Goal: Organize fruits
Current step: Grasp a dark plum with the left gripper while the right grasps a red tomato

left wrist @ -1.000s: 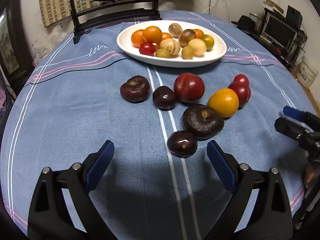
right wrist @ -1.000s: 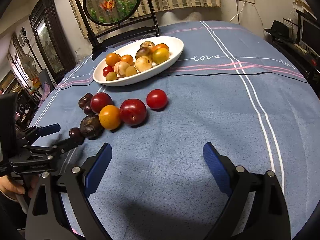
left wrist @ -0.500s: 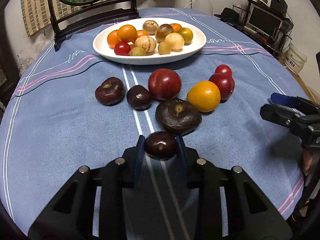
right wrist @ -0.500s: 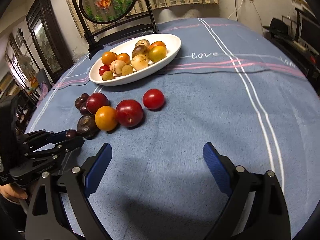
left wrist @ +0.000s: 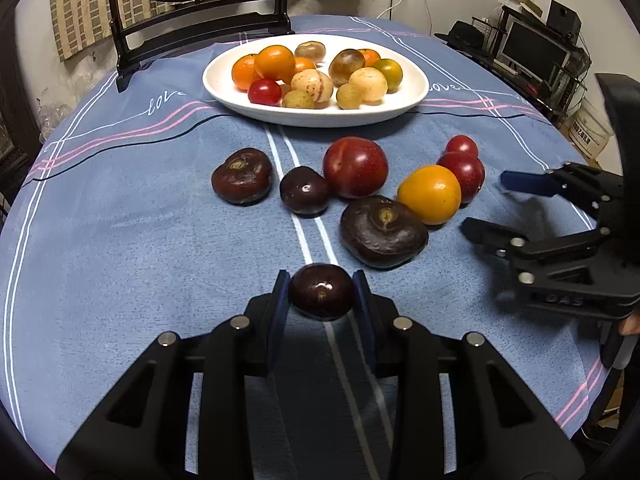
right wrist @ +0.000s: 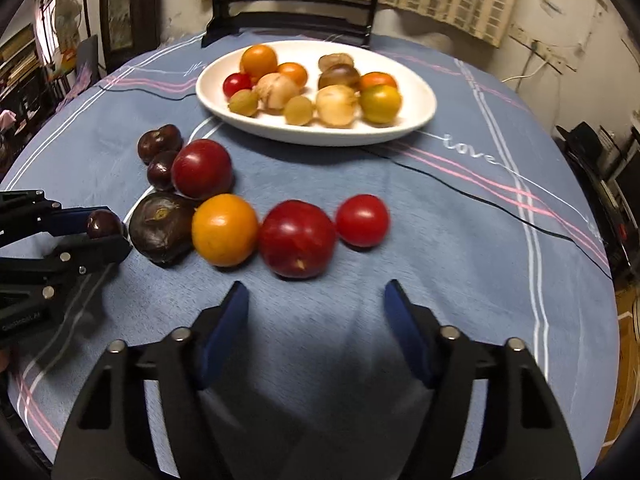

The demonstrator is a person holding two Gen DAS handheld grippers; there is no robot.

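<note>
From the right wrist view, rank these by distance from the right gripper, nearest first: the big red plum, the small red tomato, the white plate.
From the right gripper, whose jaws are closing with nothing between them:
1. Big red plum, just ahead of the fingertips, slightly left.
2. Small red tomato, just beyond, right of the plum.
3. White plate, far side of the cloth.

Dim warm indoor light, soft shadows, fisheye-bent dark corners, slight motion blur.

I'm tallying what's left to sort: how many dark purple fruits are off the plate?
4. One is clamped in the left gripper, a large one lies just beyond it, and two more sit farther left. None seems hidden.
</note>
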